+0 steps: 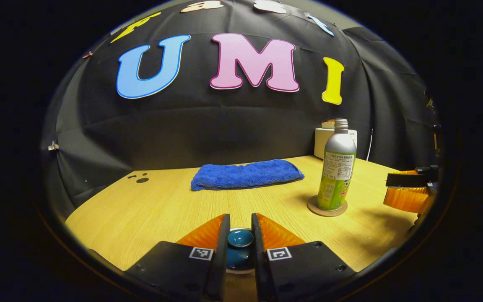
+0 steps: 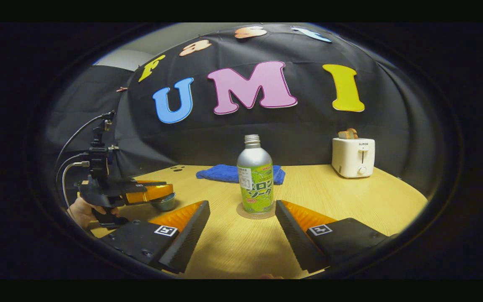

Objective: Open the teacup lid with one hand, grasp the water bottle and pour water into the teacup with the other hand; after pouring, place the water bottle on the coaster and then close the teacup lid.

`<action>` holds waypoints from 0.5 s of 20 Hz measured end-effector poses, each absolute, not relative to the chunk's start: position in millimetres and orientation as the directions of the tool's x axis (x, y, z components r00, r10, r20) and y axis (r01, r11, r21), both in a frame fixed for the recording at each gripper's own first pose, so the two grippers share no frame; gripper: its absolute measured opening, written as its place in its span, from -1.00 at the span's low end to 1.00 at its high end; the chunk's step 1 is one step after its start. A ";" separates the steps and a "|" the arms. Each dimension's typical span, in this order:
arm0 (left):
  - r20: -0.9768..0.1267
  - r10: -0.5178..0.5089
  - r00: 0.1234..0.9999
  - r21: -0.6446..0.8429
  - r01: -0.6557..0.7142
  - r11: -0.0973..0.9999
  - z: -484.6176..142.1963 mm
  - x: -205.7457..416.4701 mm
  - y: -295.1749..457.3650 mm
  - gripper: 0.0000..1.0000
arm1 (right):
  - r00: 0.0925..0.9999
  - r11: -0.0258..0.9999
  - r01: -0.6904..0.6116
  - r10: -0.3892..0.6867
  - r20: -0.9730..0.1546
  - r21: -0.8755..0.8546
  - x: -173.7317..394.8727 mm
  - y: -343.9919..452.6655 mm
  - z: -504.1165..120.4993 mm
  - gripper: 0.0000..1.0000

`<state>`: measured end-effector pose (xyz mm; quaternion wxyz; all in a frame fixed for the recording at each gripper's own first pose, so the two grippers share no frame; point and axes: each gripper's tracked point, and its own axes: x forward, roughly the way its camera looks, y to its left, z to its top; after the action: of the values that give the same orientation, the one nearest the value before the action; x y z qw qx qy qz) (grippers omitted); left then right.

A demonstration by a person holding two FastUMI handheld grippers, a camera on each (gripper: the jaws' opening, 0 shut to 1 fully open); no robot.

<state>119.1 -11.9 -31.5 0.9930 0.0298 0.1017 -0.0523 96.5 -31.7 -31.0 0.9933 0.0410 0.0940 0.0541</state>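
left claw (image 1: 240,228) clamped on teacup lid (image 1: 240,238) (cup hidden) | right claw (image 2: 241,216) apart, facing water bottle (image 2: 255,180)

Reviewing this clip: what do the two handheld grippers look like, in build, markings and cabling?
Each gripper has black finger mounts carrying a small square black-and-white tag. In the right gripper view, the left gripper is a black handheld unit with a post on top and thin cables looping off it, gripped by a hand. The right gripper has wedge-shaped ribbed fingers.

Silver water bottle (image 2: 255,180) with its bright green label stands on a pale brown coaster (image 2: 255,214). Behind the bottle lies a deep blue towel (image 2: 223,172); to its right, a cream-white toaster (image 2: 353,157). The table (image 2: 350,201) is light yellow woodgrain. The teacup lid (image 1: 240,238) is glossy teal.
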 end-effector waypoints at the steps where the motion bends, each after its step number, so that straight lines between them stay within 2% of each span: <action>1: -0.205 -0.095 0.974 0.050 0.108 0.993 -32.2 120.0 -11.9 -0.35 | 0.976 0.991 -0.100 0.115 -0.185 0.091 96.3 -31.6 -31.7 0.94; 6: -0.196 -0.076 0.978 0.073 0.091 0.993 -30.8 118.8 -9.8 -0.27 | 0.974 0.990 -0.104 0.120 -0.192 0.090 96.6 -29.5 -34.8 0.99; 10: -0.169 -0.090 0.981 0.079 0.105 0.991 -24.0 108.9 -15.2 -0.07 | 0.977 0.991 -0.102 0.116 -0.181 0.085 95.0 -29.4 -30.2 0.99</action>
<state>108.9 -15.2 -24.0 0.9944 0.0439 0.0829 -0.0491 95.0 -29.4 -30.2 0.9934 0.0377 0.0934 0.0547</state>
